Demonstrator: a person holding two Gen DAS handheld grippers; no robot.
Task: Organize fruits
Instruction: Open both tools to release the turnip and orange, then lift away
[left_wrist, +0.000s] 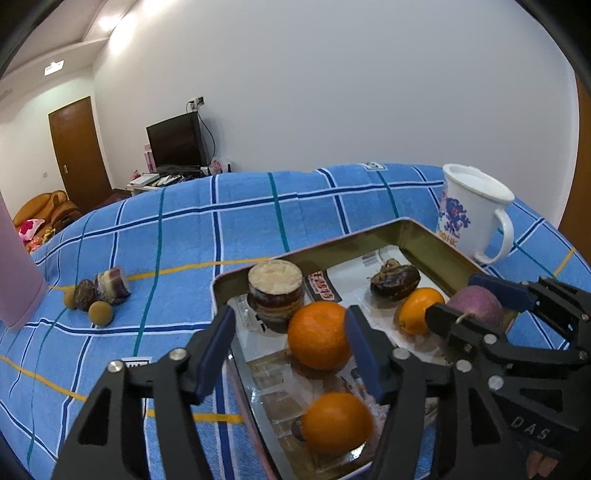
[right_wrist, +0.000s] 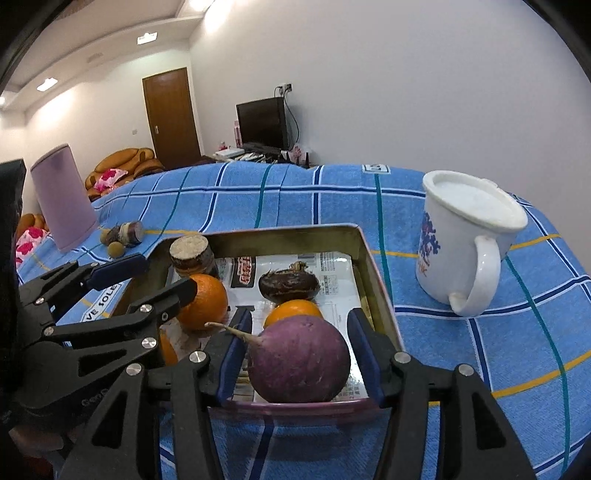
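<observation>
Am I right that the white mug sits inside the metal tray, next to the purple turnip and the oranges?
Not quite. The white mug stands outside the metal tray, on the blue checked cloth beside it. The purple turnip and oranges are inside, as the right wrist view shows.

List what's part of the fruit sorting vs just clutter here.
Job:
- metal tray
- oranges in the tray
- purple round root
- dark produce in the tray
- loose produce on the cloth

Lying about:
- white mug
- pink container
- monitor
</observation>
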